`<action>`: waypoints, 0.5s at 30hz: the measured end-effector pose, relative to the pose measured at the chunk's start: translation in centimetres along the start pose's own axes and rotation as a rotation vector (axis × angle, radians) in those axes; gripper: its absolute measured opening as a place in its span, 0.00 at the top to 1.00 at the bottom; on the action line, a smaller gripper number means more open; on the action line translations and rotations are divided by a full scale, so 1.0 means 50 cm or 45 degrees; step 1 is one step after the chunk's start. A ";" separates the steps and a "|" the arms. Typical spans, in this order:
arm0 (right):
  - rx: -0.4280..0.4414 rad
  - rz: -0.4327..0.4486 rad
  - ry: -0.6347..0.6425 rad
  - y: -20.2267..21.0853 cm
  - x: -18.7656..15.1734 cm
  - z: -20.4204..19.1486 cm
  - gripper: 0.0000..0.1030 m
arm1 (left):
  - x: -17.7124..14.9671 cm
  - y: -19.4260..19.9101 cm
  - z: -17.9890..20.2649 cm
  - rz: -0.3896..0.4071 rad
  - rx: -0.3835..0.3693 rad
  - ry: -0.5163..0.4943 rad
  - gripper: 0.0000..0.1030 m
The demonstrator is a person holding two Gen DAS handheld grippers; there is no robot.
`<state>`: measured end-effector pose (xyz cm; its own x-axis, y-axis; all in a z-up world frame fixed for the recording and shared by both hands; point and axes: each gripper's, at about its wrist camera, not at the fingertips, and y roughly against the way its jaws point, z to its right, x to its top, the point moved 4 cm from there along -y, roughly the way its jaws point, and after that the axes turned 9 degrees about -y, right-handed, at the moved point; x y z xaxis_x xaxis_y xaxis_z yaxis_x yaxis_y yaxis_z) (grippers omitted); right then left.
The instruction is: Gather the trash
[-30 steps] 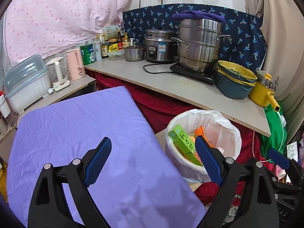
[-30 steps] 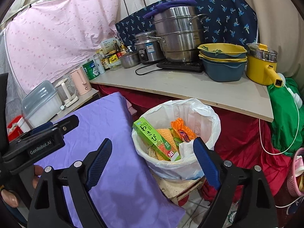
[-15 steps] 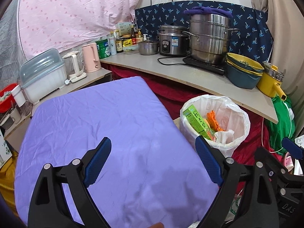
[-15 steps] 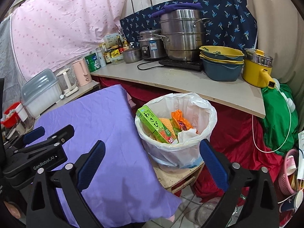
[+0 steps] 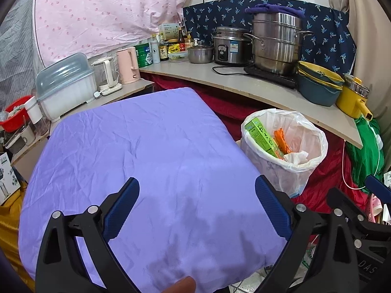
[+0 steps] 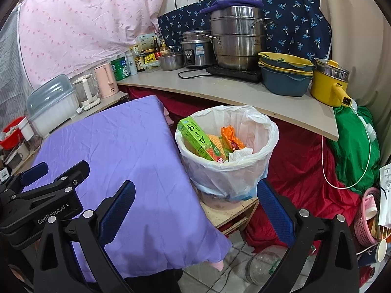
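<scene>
Purple cloth [image 5: 151,161] covers the near surface. Worktop [image 6: 244,92] behind carries a stacked steel steamer pot [image 6: 238,39] on a hotplate, rice cooker [image 6: 198,51] just left of it, stacked yellow/blue bowls [image 6: 286,73] & yellow pot [image 6: 330,83] at right. Pink kettle [image 5: 127,64] + bottles at left.
</scene>
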<state>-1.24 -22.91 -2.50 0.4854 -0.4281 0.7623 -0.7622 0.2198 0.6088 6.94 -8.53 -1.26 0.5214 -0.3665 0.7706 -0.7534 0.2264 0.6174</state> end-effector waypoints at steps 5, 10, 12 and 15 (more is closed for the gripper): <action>-0.009 -0.002 -0.008 0.002 -0.014 0.003 0.07 | -0.017 0.001 0.005 -0.010 0.000 -0.008 0.10; -0.014 -0.009 -0.002 -0.001 -0.027 0.002 0.07 | -0.027 0.000 0.007 -0.014 0.003 -0.011 0.09; -0.014 -0.015 0.001 -0.006 -0.030 0.004 0.07 | -0.032 -0.001 0.009 -0.011 0.010 -0.018 0.09; -0.020 -0.019 -0.007 -0.009 -0.035 0.008 0.07 | -0.037 -0.006 0.010 -0.020 0.009 -0.017 0.09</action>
<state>-1.92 -22.63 -4.21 0.4941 -0.4362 0.7520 -0.7481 0.2274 0.6234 5.98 -8.37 -2.97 0.5278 -0.3823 0.7585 -0.7478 0.2143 0.6284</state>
